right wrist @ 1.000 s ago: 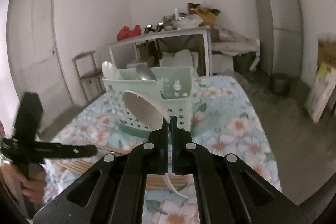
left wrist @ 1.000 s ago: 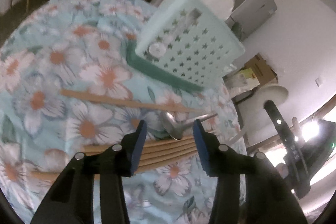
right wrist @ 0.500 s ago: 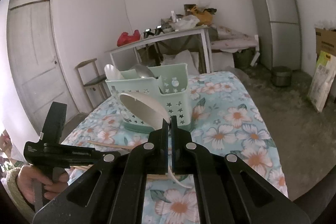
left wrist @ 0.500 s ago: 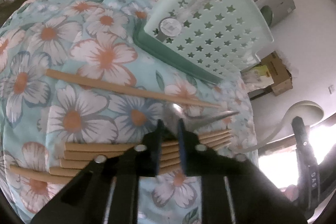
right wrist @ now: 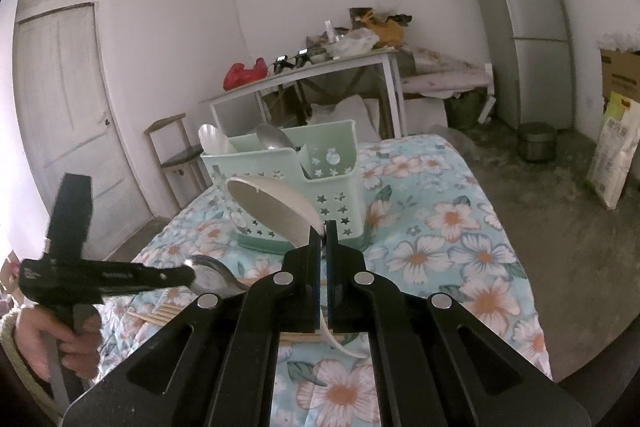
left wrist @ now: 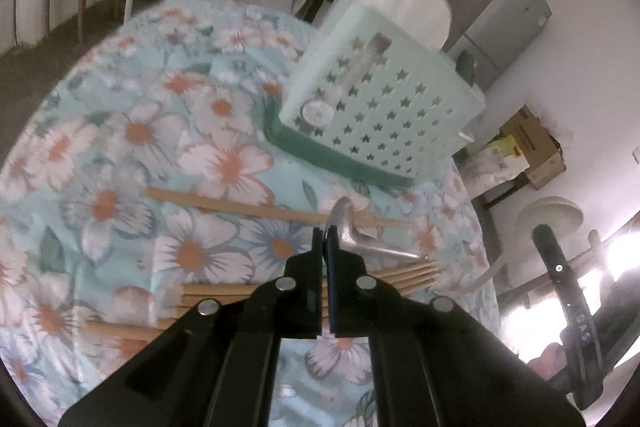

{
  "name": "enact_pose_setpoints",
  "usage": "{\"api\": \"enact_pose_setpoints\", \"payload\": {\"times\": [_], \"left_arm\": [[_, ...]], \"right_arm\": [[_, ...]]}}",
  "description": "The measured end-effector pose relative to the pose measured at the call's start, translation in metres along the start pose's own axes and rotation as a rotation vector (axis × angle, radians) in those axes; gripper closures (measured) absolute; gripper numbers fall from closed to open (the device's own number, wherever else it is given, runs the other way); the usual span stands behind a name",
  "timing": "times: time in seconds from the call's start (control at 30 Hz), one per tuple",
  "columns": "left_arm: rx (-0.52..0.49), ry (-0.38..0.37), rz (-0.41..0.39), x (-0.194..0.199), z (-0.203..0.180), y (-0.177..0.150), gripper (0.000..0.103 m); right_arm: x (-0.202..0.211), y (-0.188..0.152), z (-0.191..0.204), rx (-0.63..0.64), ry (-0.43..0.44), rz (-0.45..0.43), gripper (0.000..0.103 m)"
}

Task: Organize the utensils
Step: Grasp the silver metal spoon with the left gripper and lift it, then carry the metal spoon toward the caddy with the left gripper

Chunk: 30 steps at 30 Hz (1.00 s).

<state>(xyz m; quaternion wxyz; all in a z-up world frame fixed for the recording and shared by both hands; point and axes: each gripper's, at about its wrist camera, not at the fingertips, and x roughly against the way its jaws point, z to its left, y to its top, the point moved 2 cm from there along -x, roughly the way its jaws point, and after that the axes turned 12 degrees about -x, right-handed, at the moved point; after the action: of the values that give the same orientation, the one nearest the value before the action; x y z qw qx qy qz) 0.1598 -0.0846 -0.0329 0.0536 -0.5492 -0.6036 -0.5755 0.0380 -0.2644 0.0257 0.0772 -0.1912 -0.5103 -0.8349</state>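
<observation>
My left gripper (left wrist: 325, 231) is shut on the rim of a metal spoon (left wrist: 356, 239), whose handle slopes down to the right onto a bundle of wooden chopsticks (left wrist: 224, 297). In the right wrist view the left gripper (right wrist: 188, 273) is at the left, with the metal spoon (right wrist: 210, 277) at its tip. My right gripper (right wrist: 323, 227) is shut on the handle of a white plastic spoon (right wrist: 272, 211), held above the cloth in front of the mint-green utensil caddy (right wrist: 332, 163). The caddy (left wrist: 380, 107) holds a white spoon and a metal one.
One chopstick (left wrist: 240, 207) lies apart, between the bundle and the caddy. The floral tablecloth (right wrist: 460, 227) drops off at the right edge. A wooden chair (right wrist: 176, 147), a cluttered white table (right wrist: 304, 75), a fridge (right wrist: 524, 27) and cardboard boxes stand around the room.
The left jaws closed on the metal spoon's bowl and tipped it up off the cloth. The right gripper kept still with the white spoon.
</observation>
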Motion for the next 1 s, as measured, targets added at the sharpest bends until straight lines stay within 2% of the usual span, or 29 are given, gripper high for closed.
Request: {"api": "enact_pose_setpoints", "payload": {"times": [0.27,0.5,1.0], "left_arm": [[-0.068,0.056,-0.093,0.041,0.002,0.009,0.102],[-0.094,0.083,-0.154,0.06,0.003,0.018,0.102],[-0.089,0.122,-0.192,0.075,0.012,0.021,0.102]], "right_arm": [[0.0,0.0,0.0,-0.001,0.0,0.001,0.102],[0.0,0.0,0.0,0.001,0.001,0.002,0.102],[0.0,0.0,-0.001,0.001,0.001,0.003,0.102]]}}
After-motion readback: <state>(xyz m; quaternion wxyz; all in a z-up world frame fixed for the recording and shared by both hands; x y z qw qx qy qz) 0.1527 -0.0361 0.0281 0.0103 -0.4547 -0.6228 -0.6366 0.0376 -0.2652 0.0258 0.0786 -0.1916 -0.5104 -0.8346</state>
